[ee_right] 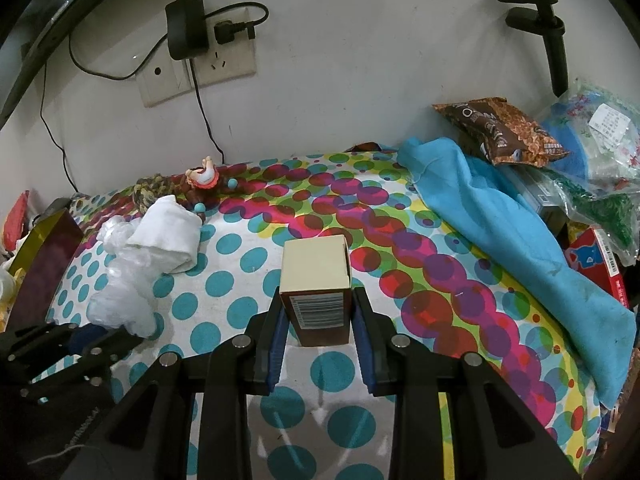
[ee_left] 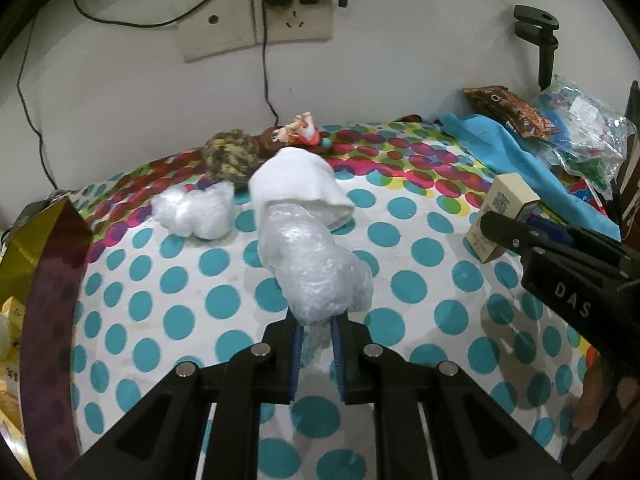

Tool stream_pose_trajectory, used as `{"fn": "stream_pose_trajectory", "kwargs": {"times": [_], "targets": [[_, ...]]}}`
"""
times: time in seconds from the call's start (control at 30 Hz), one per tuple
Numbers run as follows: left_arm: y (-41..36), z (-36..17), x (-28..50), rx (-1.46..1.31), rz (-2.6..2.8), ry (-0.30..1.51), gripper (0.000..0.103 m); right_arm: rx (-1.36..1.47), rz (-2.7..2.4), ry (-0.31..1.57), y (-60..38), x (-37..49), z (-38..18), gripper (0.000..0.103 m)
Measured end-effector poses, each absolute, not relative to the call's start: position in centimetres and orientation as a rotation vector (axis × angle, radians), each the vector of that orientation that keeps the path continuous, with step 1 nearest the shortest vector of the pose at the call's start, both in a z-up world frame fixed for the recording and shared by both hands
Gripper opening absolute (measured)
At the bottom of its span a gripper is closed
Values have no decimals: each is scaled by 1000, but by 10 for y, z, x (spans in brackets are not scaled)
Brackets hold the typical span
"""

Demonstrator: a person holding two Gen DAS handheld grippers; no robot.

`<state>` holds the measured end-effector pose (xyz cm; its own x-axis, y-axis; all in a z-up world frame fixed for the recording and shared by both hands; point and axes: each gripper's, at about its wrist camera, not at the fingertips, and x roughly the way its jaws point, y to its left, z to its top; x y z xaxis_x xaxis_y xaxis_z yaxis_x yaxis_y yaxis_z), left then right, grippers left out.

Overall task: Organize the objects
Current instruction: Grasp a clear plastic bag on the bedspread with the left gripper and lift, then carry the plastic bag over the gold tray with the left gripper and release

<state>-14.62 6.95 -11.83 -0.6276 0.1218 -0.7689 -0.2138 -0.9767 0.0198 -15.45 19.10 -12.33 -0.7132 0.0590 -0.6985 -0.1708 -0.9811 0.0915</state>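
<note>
The left gripper point(ee_left: 316, 334) is squeezing tight on the tail of a crinkly plastic bag point(ee_left: 312, 264) with a white rolled cloth point(ee_left: 298, 184) poking out, hanging over the polka-dot tablecloth point(ee_left: 400, 216). The right gripper point(ee_right: 318, 312) is clamping a small cardboard box point(ee_right: 316, 280) mid-table, blue cloth point(ee_right: 500, 232) lying off to its right.

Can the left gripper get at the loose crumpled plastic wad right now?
Probably not: the left gripper is shut on a plastic-wrapped bundle with a white cloth on it. The wad itself lies unobstructed on the tablecloth.
</note>
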Motion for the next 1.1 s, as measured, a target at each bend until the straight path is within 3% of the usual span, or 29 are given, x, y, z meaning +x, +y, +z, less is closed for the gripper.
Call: {"fn": "stream_pose_trajectory", "kwargs": {"times": [0.7,1.1], "targets": [[-65,-52,-79,-1206,2940,-90,13,-1174,2757,243,190,-159,-127,29],[-146,-62,-57,-1330,2988,-315,13,-1183,2739,233,190,-161,-126,29]]}}
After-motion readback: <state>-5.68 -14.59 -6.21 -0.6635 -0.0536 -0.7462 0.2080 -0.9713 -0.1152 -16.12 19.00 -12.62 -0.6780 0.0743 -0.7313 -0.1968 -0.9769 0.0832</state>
